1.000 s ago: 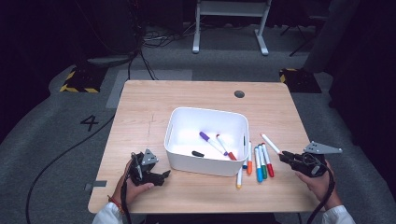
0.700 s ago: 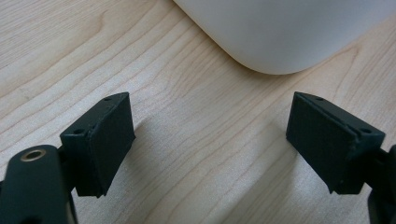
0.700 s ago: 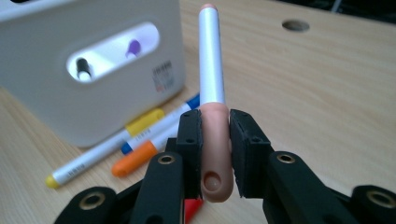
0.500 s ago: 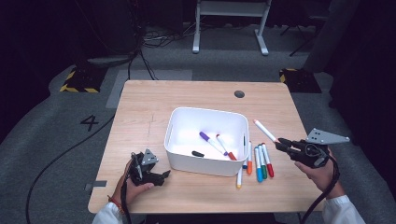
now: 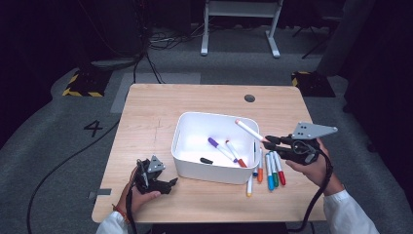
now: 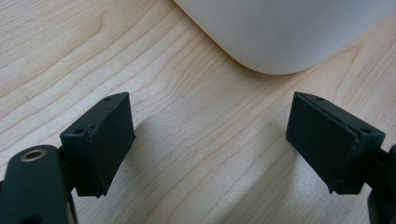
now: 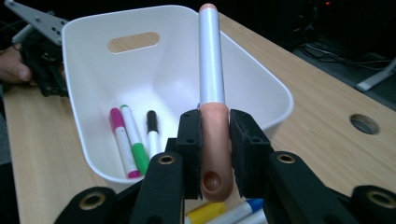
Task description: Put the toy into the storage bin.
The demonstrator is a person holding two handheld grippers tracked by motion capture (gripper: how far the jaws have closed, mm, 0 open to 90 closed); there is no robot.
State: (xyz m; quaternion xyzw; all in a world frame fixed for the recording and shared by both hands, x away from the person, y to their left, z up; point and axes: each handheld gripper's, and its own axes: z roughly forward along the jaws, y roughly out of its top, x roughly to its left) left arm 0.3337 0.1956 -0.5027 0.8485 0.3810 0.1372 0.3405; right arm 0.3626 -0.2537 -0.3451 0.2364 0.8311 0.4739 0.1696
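Observation:
A white marker with a peach cap [image 5: 248,129] sticks out up-left from my right gripper [image 5: 269,141], its far end over the right rim of the white bin [image 5: 209,171]. In the right gripper view the pads are shut on the marker's cap end [image 7: 210,65], above the bin [image 7: 261,84]. Purple [image 5: 218,147], red [image 5: 236,155] and black [image 5: 206,160] markers lie inside the bin. My left gripper [image 5: 170,183] rests on the table by the bin's front-left corner [image 6: 280,32]. Its jaws stand wide open over bare wood in the left gripper view [image 6: 210,140].
Several coloured markers [image 5: 270,168] lie in a row on the wooden table [image 5: 146,122] just right of the bin, under my right hand. A round hole [image 5: 249,98] sits near the table's far edge. A white stand's legs [image 5: 238,29] are on the floor beyond.
My right gripper has lifted the peach-capped marker off the table and carried it left to the bin's right rim. The left gripper has stayed put.

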